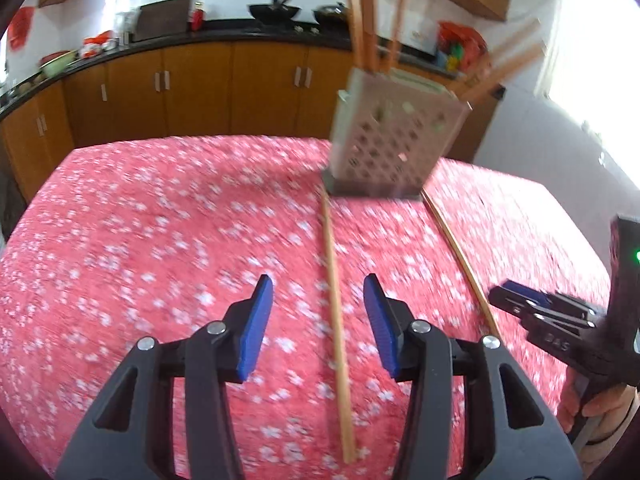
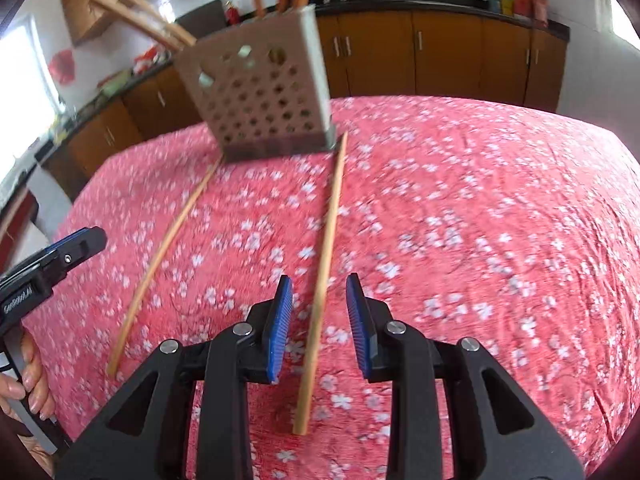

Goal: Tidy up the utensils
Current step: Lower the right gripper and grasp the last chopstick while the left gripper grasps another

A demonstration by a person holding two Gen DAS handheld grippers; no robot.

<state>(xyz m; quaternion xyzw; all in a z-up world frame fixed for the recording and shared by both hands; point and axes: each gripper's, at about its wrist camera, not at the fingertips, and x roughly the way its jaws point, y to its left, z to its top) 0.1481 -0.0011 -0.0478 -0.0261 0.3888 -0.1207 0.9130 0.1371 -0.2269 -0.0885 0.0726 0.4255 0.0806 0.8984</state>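
A perforated metal utensil holder point(image 1: 394, 136) point(image 2: 260, 96) stands on the red floral tablecloth with several chopsticks in it. Two wooden chopsticks lie on the cloth in front of it. The left chopstick point(image 1: 336, 300) point(image 2: 168, 248) runs between my left gripper's point(image 1: 318, 308) open jaws. The right chopstick point(image 1: 460, 256) point(image 2: 324, 272) runs between my right gripper's point(image 2: 319, 308) open jaws. Neither gripper holds anything. The right gripper point(image 1: 532, 304) shows at the right edge of the left wrist view, the left gripper point(image 2: 60, 252) at the left edge of the right wrist view.
The table point(image 1: 160, 240) point(image 2: 480, 220) is covered by the red floral cloth. Behind it run wooden kitchen cabinets point(image 1: 200, 88) under a dark countertop with woks point(image 1: 274, 10) and bowls. A bright window point(image 1: 592, 80) is at the right.
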